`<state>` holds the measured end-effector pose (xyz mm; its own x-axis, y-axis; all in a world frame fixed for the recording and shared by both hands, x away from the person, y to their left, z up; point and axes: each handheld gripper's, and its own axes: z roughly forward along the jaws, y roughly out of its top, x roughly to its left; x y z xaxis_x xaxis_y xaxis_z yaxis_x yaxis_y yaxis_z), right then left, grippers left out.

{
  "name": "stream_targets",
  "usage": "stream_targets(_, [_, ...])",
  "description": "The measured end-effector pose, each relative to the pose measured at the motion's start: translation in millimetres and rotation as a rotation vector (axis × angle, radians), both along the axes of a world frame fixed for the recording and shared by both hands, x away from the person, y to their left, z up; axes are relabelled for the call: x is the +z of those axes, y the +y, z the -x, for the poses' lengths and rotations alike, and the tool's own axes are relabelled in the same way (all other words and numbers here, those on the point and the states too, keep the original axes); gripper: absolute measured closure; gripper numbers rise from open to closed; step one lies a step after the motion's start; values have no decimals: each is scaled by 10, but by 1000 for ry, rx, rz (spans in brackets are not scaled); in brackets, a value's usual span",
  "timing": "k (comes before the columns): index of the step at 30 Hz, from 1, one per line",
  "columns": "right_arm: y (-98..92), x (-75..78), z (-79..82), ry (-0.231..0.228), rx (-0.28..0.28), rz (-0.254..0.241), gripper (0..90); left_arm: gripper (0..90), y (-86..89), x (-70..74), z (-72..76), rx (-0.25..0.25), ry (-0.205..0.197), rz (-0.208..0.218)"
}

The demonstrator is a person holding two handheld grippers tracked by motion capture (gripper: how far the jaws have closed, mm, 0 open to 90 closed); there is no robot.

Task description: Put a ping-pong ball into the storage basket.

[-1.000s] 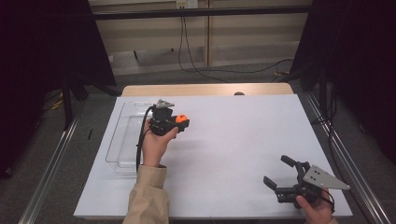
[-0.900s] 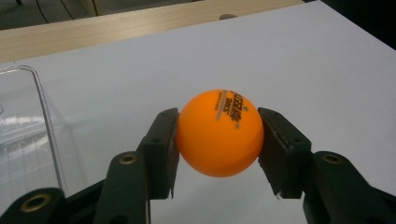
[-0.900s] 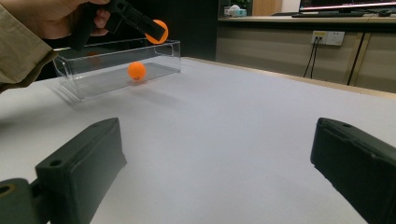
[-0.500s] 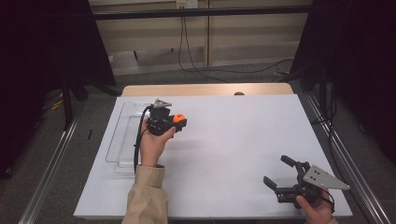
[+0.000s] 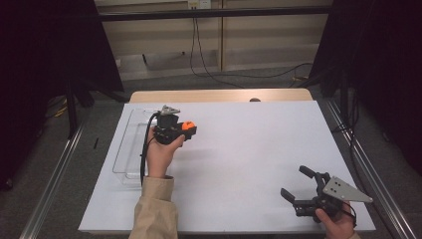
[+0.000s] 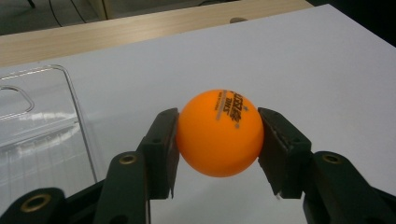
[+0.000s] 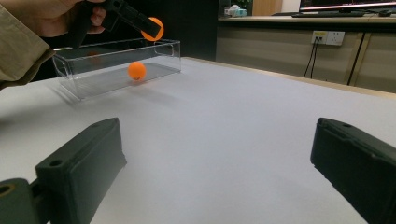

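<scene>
Gripping an orange ball (image 6: 219,133) between its two black jaws, the left gripper (image 5: 181,130) hung above the white table (image 5: 249,149), toward its left side and just right of a clear plastic box (image 5: 128,149). In the left gripper view both pads pressed on the ball's sides, and the ball's black printed lettering faced up and to the right. The ball was off the table surface, held in the air. In the right gripper view that same ball (image 7: 153,28) sat high over the far right corner of the box (image 7: 116,63), close to its rim; whether it was over the box's opening or just beside the wall could not be told for sure.

A second orange ball (image 7: 137,70) lay inside the box, on its floor, toward the right end as the right gripper view showed it.

The right gripper (image 5: 301,185) was at the near right corner of the table, well apart from the left one, held low by a hand (image 5: 338,224) at the table's near edge. Its jaws stood wide apart with nothing between them, pointing left across the bare white surface toward the box.

A beige sleeve (image 5: 154,209) covered the left forearm, which reached up from the near edge. A strip of wood (image 5: 219,95) ran along the table's far side.
</scene>
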<state>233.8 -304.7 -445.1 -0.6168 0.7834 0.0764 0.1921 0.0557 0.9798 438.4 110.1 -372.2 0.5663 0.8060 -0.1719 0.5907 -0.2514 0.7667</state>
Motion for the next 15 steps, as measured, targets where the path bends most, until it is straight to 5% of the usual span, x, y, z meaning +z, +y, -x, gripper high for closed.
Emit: stream_targets(15, [2,-2,-1,2,1,-1,21,510,87,35,8,27,-14,4])
